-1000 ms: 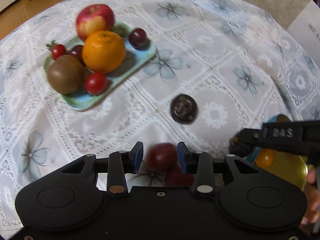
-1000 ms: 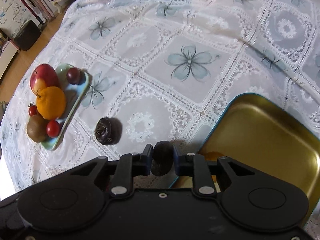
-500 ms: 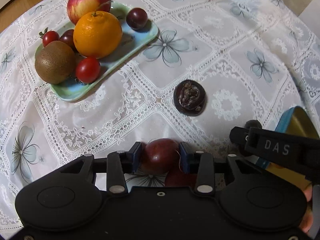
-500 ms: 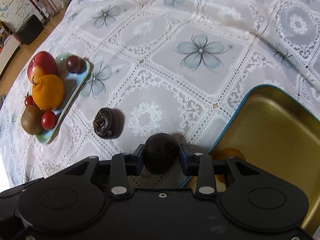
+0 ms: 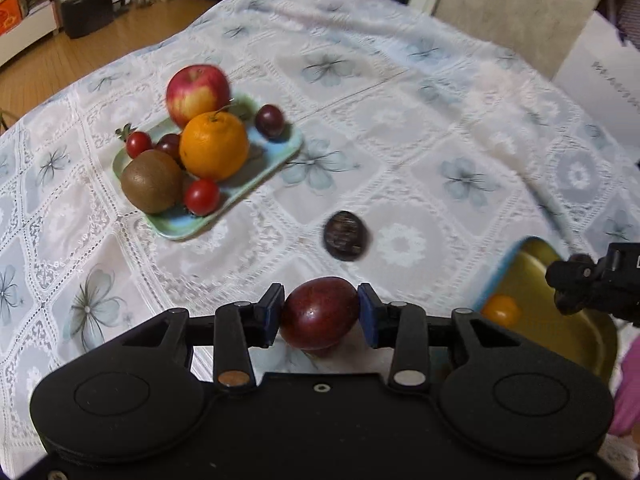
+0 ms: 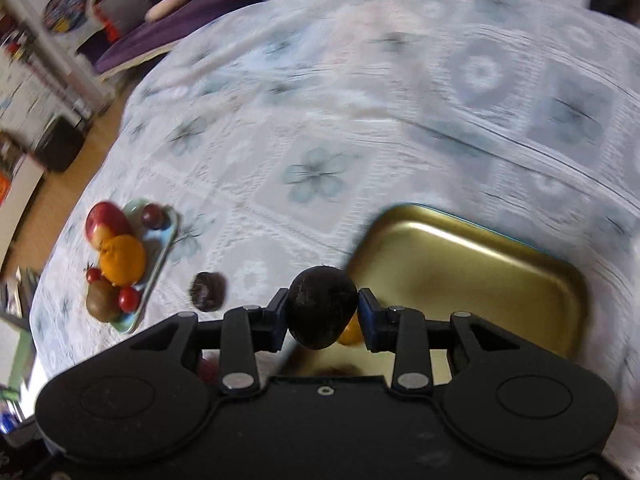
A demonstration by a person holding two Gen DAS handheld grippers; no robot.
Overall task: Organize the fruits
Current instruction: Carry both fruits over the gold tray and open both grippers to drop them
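My left gripper [image 5: 319, 312] is shut on a dark red plum [image 5: 320, 318], held above the lace tablecloth. My right gripper [image 6: 322, 312] is shut on a blackish round fruit [image 6: 322, 306], lifted over the near left corner of the gold tray [image 6: 520, 264]. A small orange fruit [image 5: 500, 310] lies in that tray. The pale green plate [image 5: 280, 152] at the left carries an apple [image 5: 196, 92], an orange [image 5: 214, 146], a kiwi [image 5: 150, 186], cherry tomatoes and dark plums. A dark wrinkled fruit [image 5: 345, 236] lies alone on the cloth between plate and tray.
The right gripper's black body [image 5: 600, 284] reaches in from the right edge of the left wrist view, with a pink sleeve [image 5: 628, 392] below it. Beyond the table lie wooden floor [image 5: 80, 52], shelves and a purple seat [image 6: 160, 32].
Both grippers have risen from the cloth with their fruits, so the table looks farther away. The right gripper has swung toward the gold tray's corner; its view is motion-blurred.
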